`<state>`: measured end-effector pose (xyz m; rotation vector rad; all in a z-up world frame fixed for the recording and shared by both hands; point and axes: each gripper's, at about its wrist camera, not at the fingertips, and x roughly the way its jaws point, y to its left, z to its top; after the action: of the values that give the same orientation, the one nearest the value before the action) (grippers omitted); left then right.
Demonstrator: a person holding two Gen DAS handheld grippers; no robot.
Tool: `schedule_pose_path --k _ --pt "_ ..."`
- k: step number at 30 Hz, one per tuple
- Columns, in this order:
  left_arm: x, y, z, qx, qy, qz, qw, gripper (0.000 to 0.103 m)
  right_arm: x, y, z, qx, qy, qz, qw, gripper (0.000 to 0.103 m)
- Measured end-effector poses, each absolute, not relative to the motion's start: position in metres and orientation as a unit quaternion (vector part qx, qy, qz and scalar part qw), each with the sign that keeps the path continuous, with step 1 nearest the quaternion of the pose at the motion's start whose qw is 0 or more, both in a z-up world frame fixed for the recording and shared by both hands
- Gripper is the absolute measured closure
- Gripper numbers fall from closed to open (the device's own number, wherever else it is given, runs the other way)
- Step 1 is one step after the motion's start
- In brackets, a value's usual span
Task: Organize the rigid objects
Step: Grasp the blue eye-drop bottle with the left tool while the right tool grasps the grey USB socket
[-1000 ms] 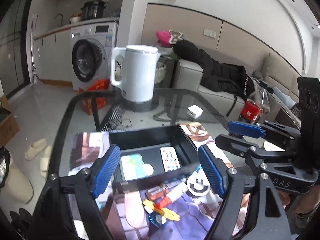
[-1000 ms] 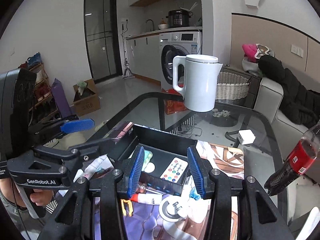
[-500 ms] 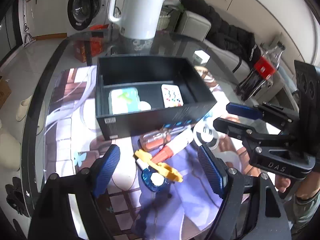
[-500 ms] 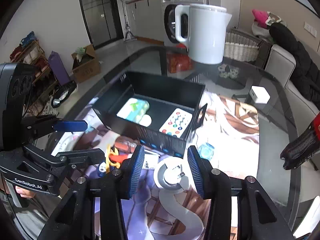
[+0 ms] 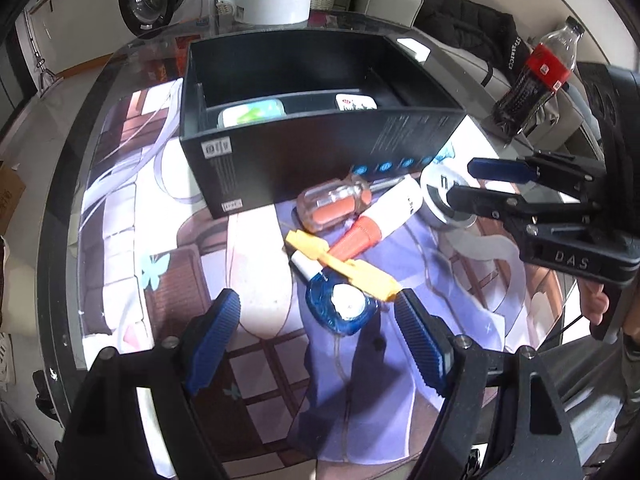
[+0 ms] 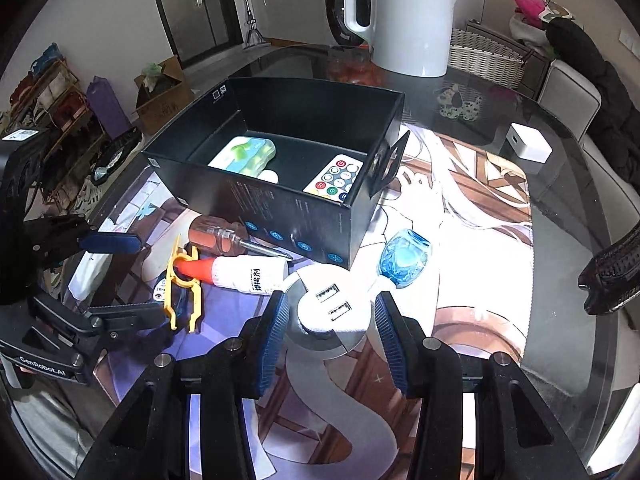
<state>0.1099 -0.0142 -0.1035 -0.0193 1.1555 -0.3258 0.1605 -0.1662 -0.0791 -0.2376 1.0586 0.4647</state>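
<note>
A black open box (image 5: 320, 120) (image 6: 280, 168) on the printed mat holds a green-white case (image 6: 244, 154) and a small remote (image 6: 336, 178). In front of it lie a screwdriver (image 5: 332, 202) (image 6: 224, 238), a white tube with an orange cap (image 5: 380, 220) (image 6: 240, 272), a yellow plastic clip (image 5: 344, 266) (image 6: 182, 292) and a blue correction-tape dispenser (image 5: 340, 304). My left gripper (image 5: 320, 336) is open and empty, just short of the dispenser. My right gripper (image 6: 330, 330) is open around a round white USB hub (image 6: 326, 302) (image 5: 444, 200), not touching it.
A second blue item (image 6: 404, 258) lies right of the hub. A white kettle (image 6: 404, 16) stands behind the box. A cola bottle (image 5: 536, 76) and a white charger cube (image 6: 528, 146) sit on the glass table (image 6: 568, 280) to the right.
Both grippers have tilted down and moved closer to the items in front of the box. The right gripper has come down around the USB hub. Both stay open.
</note>
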Motion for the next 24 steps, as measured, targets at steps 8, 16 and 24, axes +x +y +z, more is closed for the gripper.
schedule_pose_path --k 8,16,24 --pt "0.118 -0.026 -0.110 -0.001 0.549 -0.155 0.822 0.024 0.171 -0.162 -0.092 -0.109 0.513 0.213 0.824 0.057" --pt "0.124 -0.026 -0.111 0.009 0.543 -0.151 0.826 0.031 0.174 -0.164 -0.094 -0.105 0.514 0.218 0.823 0.057" --pt "0.112 -0.014 -0.108 0.013 0.545 -0.152 0.825 0.053 0.167 -0.161 -0.097 -0.103 0.523 0.231 0.814 0.057"
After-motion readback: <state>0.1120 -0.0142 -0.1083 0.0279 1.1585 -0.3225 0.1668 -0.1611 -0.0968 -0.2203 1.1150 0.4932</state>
